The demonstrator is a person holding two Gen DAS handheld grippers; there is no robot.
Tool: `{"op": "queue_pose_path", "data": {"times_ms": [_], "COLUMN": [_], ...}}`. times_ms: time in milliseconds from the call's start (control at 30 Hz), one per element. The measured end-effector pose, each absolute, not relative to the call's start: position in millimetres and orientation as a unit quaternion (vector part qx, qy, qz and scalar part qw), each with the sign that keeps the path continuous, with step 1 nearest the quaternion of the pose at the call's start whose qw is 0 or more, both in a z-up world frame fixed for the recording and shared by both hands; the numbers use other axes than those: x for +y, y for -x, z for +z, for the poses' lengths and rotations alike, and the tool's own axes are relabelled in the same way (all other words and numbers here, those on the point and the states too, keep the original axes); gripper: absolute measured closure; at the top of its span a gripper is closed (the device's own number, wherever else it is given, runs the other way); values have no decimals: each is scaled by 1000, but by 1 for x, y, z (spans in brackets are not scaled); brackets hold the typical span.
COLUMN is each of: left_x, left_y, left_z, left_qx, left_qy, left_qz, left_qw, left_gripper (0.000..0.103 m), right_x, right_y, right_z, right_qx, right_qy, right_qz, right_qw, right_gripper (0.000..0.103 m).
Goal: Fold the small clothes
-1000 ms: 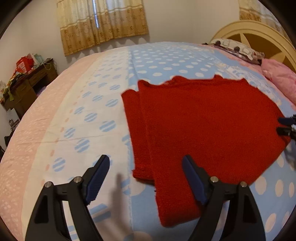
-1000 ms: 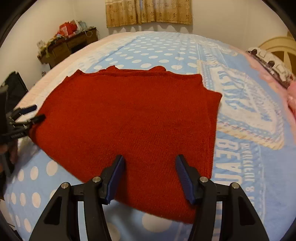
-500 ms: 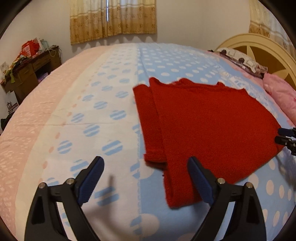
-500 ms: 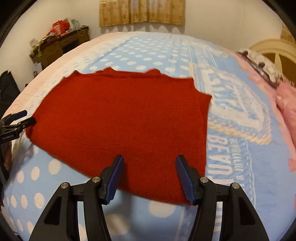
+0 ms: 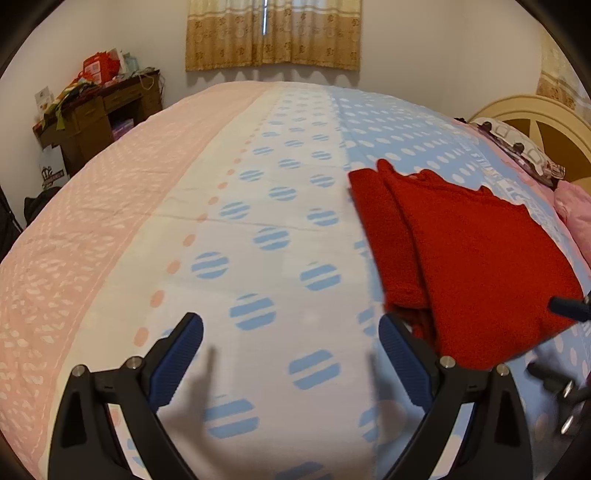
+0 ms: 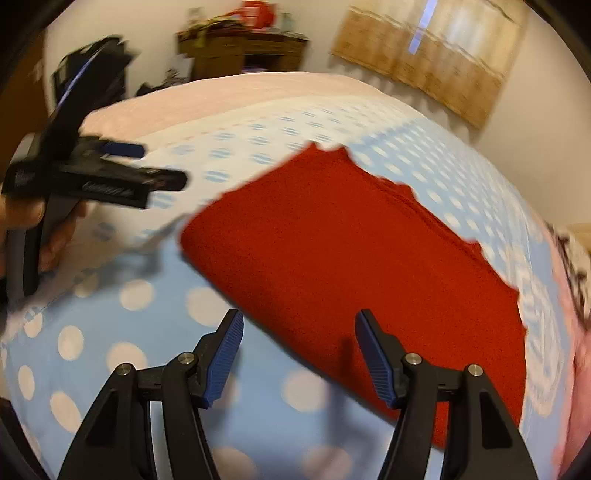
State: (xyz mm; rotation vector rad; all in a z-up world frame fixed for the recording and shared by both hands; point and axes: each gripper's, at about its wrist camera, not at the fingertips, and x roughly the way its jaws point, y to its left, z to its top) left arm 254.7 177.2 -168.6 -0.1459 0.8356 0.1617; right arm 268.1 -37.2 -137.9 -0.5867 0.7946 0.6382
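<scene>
A red knitted garment (image 5: 476, 266) lies folded flat on the bed, with a narrower layer showing along its left side. It also shows in the right wrist view (image 6: 354, 258). My left gripper (image 5: 291, 354) is open and empty, over the bare sheet to the left of the garment's near corner. My right gripper (image 6: 299, 350) is open and empty, just off the garment's near edge. The left gripper shows in the right wrist view (image 6: 140, 166) at the left, held in a hand, apart from the garment.
The bed sheet (image 5: 258, 236) is pink, white and blue with dots. A cluttered wooden desk (image 5: 99, 107) stands at the far left. A curtain (image 5: 273, 33) hangs on the back wall. A pillow (image 5: 517, 147) and headboard (image 5: 535, 114) are at the right.
Both grippers have pulled back from the garment. The left one swung left over the bare sheet. The right one turned left and its view is blurred. The garment stays flat.
</scene>
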Motion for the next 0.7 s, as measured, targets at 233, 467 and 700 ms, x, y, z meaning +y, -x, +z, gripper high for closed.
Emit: {"op": "queue_pose_path", "data": {"times_ms": [233,467,700], "left_x": [199,199,183], "left_y": [-258,-277,-303], "left_z": [-171,-167,-157], "left_qx": [413,418,406], "left_qy": [100,100,54], "left_qz": [83,72,66], "left_qw": [902,900,910], "left_gripper": [5,5,5], "right_x": [4,28,25], "right_y": [-254,-255,-254], "right_z": [-155,-169,-173], "right_qx": [343,294,278], "right_qy": [332,382,375], "right_qz": [301,272,265], "right_qw": [825,833,844], "right_gripper": [39,39,39]}}
